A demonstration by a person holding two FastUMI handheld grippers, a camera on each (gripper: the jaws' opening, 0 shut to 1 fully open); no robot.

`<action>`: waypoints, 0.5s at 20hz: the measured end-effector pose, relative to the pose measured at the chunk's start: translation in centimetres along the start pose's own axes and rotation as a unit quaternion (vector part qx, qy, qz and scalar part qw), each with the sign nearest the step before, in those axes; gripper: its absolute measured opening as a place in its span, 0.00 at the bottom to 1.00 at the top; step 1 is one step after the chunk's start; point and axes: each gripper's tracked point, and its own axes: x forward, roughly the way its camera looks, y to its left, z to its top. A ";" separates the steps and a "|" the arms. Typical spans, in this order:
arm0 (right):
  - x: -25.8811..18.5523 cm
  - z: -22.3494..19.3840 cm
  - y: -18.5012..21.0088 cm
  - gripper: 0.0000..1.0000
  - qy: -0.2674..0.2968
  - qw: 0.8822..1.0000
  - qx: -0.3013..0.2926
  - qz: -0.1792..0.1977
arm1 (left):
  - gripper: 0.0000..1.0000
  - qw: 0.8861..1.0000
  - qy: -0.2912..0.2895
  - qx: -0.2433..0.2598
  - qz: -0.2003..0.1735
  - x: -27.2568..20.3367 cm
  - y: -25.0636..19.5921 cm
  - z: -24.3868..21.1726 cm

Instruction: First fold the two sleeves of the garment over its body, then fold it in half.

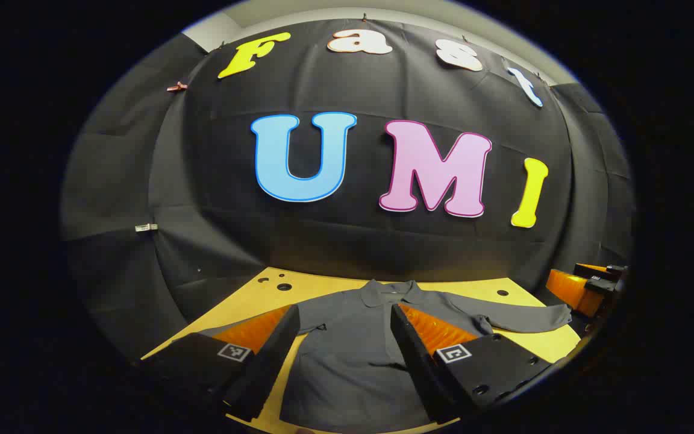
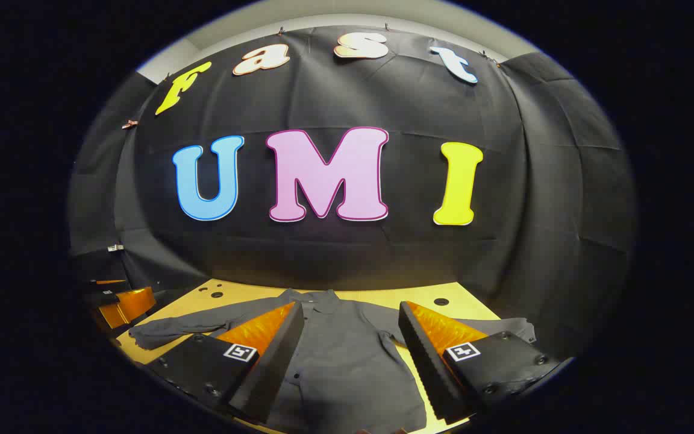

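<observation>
Lying flat on the yellow table [image 1: 528,343], the grey collared garment [image 1: 347,355] spreads face up, collar toward twelve o'clock, both sleeves stretched out toward three and nine; nothing looks folded yet, so I judge the first sleeve fold is the step in hand. The left gripper [image 1: 341,355] hovers over the shirt body, jaws apart and holding nothing; the right gripper [image 2: 350,355] hangs likewise, jaws wide. Next, I reckon, one gripper must reach a cuff, such as the sleeve [image 1: 534,318] at three o'clock, and pinch it.
</observation>
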 end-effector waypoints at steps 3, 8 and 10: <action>0.7 -0.5 -0.8 0.98 0.004 1.000 0.003 -0.003 | 0.96 1.000 -0.008 0.013 0.001 0.6 -0.2 0.4; 1.7 -1.0 -1.8 0.98 0.015 1.000 0.010 -0.004 | 0.95 1.000 -0.001 0.011 0.014 0.9 0.0 -0.3; 2.3 -1.1 -2.0 0.98 0.016 1.000 0.011 0.000 | 0.96 1.000 0.000 0.011 0.021 1.0 0.2 -0.4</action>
